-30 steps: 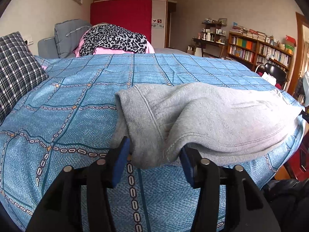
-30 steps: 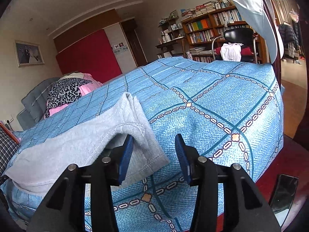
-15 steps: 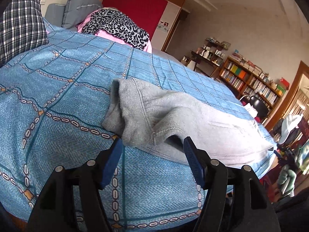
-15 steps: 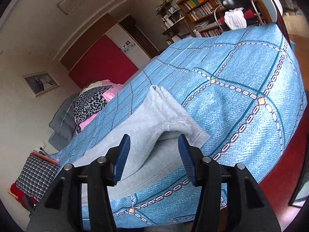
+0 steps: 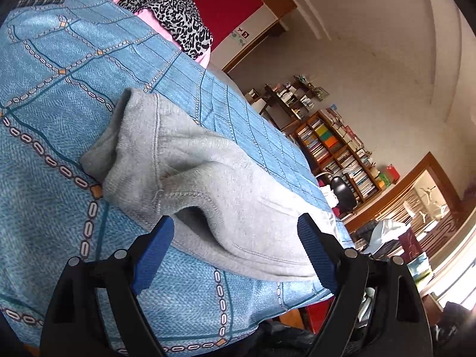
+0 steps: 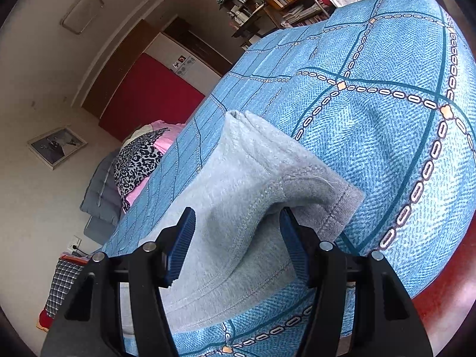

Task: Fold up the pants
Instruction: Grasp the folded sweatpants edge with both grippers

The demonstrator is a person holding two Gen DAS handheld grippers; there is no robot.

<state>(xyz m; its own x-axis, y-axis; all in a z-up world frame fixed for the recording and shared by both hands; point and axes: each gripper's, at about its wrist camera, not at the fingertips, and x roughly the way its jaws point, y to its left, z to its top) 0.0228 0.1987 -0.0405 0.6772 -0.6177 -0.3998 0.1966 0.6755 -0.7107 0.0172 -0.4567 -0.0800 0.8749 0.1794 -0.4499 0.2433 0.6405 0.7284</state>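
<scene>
The left gripper (image 5: pixel 235 247) has its blue-padded jaws spread wide, with nothing pinched between them. Just ahead of it, and reaching into the gap between the jaws, lies one end of the grey fleece sweatpants (image 5: pixel 190 178), already laid over on themselves into a long band on the blue quilted bedspread with a chain-link pattern (image 5: pixel 53 119). A stitched hem curls up directly in front of the jaws, leaving a small open pocket under the top layer. Far beyond this gripper, at the head of the bed, sits a leopard-print and pink bundle of bedding (image 5: pixel 175 9).

The right gripper (image 6: pixel 236 242) is likewise open and empty. Between its jaws and just forward of them rises the other end of the same pants (image 6: pixel 255 178), where a hemmed cuff stands up in a soft hump while a darker lower layer spreads flat off to the gripper's right.

The fabric looks thick, soft and limp, and light. It will likely sag and drape once lifted, and its layers may slide apart unless they are caught together. The fleece should give the ribbed pads good friction, so slipping seems unlikely. The sensible hold is on the stitched hems at each end, biting through both layers at once, with the lower jaw slid under the raised edge so that the bedspread is not pinched along with it.
</scene>
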